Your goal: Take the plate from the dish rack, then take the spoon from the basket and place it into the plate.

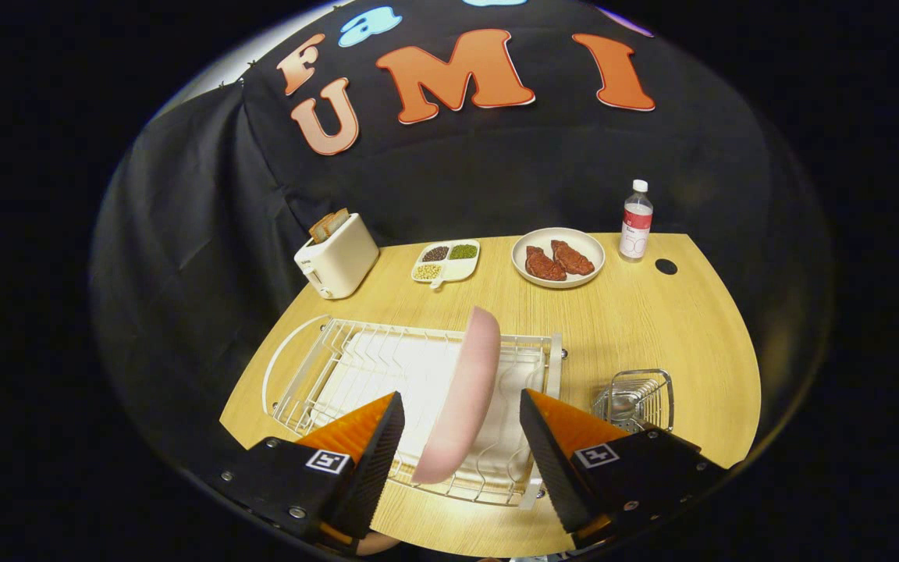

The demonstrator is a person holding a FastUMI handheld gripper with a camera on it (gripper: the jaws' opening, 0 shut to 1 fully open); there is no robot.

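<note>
The gripper hangs over the near edge of the wooden table with its fingers spread wide, neither touching the pink plate that stands on edge between them – nothing is held. The plate sits upright in the white wire dish rack, leaning slightly. Just right of the rack stands a small wire basket (something shiny lies inside, likely the spoon, though it is hard to make out). Farther back – a toaster with bread, a divided dish of beans, a plate of meat and a bottle.
</note>
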